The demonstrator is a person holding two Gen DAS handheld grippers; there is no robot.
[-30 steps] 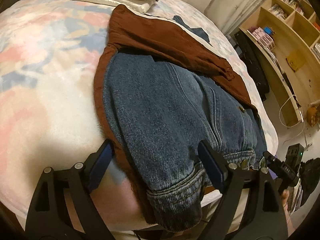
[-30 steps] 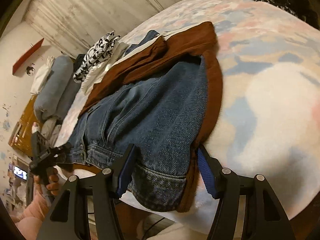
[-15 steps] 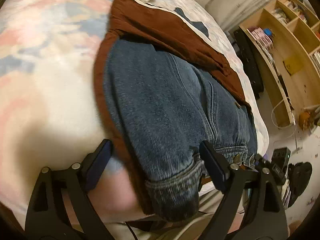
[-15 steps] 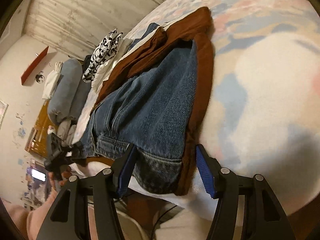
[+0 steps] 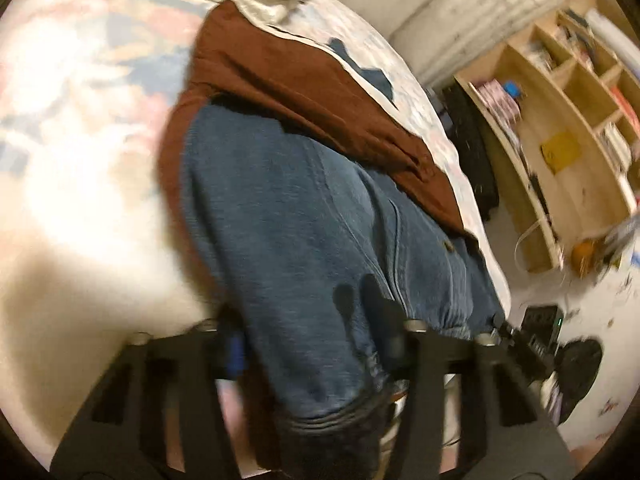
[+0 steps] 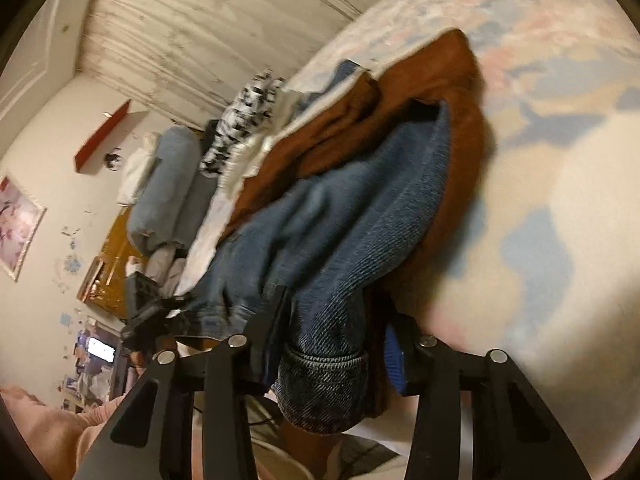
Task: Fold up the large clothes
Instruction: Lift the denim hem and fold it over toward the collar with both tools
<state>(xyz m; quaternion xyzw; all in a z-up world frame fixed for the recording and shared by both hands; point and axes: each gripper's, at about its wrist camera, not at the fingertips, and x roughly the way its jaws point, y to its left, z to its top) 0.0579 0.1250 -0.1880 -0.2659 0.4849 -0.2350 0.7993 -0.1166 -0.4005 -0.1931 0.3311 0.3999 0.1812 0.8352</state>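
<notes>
At bed edge | both jaws closed onto denim jacket [image 5: 304, 216] hem since earlier

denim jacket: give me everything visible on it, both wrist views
The denim jacket is blue, heavy twill with stitched seams, a metal button and a banded cuff or hem. It lies spread on a brown garment on the bed, its near edge hanging over the bedside. The left tongs have closed in on one near corner, the right tongs on the other, fabric bunched between each pair. Both views are motion-blurred.
</notes>
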